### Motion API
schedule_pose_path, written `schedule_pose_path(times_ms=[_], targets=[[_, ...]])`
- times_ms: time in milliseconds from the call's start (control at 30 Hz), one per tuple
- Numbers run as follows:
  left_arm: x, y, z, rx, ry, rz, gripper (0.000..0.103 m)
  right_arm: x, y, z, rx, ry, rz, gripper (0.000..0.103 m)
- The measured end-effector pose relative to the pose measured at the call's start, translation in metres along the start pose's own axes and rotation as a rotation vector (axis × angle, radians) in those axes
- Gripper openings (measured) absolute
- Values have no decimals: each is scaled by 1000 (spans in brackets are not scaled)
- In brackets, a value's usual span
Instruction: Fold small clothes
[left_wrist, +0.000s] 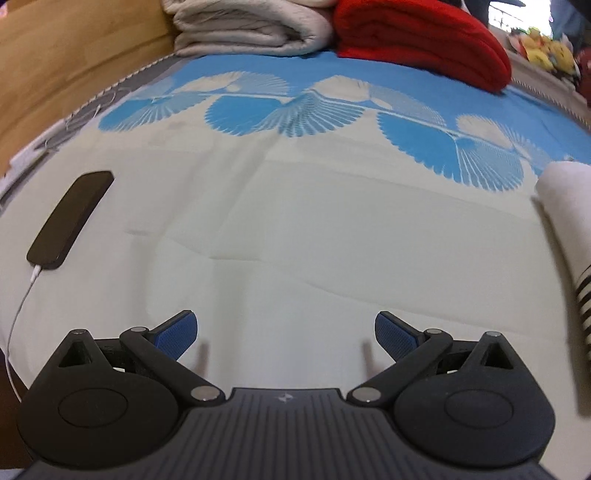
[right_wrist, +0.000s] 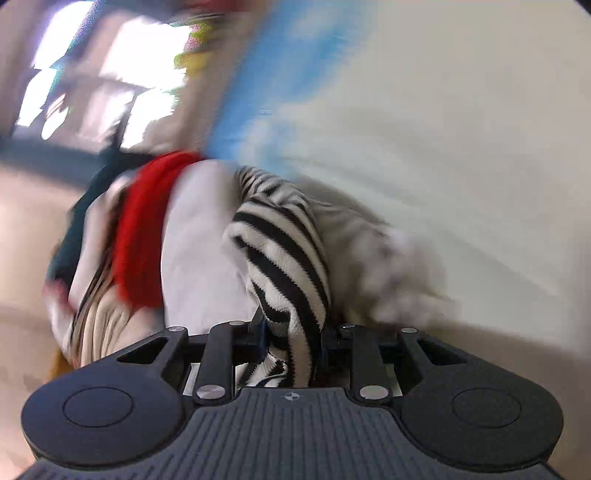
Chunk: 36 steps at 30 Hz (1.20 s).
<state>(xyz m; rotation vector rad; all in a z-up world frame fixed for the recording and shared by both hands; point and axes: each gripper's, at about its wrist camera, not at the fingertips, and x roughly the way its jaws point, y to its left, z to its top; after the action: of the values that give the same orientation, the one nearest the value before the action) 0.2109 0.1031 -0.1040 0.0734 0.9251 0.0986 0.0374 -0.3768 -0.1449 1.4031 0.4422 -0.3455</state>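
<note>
A soft knit garment with black and white stripes (right_wrist: 284, 258) bunches in folds between the right gripper (right_wrist: 293, 341), whose narrowed jaws pinch it above the smooth cream bedsheet (left_wrist: 295, 221). The left gripper (left_wrist: 286, 328) hangs wide and empty near a flat black phone (left_wrist: 70, 218).

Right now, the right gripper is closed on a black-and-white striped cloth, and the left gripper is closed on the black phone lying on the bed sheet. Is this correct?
Not fully. The left gripper is open and holds nothing; the left wrist view shows the black phone lying apart from it on the white and blue bed sheet. The right gripper is indeed closed on the black-and-white striped cloth.
</note>
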Motion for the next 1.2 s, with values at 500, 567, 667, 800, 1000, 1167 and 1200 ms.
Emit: schedule_pose_path(times_ms=[500,567,667,800,1000,1167,1200], targets=[[-3,-10,3,-8,-7,-47,103,-65,30,3,-195,-256,-190,54],[-5,-11,3,-5,-14,-51,103,-66,50,-3,-343,-248,-166,54],[-7,-13,1,-4,-17,-52,103,-54,87,-21,-589,-203,-115,55],[-4,-14,1,-3,-7,-44,103,-6,117,-47,-865,-133,-228,70],[-2,-16,2,-18,-1,-54,103,-11,96,-23,-705,-170,-248,12],[-2,-27,1,13,-1,-76,103,-31,43,36,-236,-78,-113,9],[-3,-30,0,20,-6,-77,103,-23,27,43,-190,-36,-131,9]])
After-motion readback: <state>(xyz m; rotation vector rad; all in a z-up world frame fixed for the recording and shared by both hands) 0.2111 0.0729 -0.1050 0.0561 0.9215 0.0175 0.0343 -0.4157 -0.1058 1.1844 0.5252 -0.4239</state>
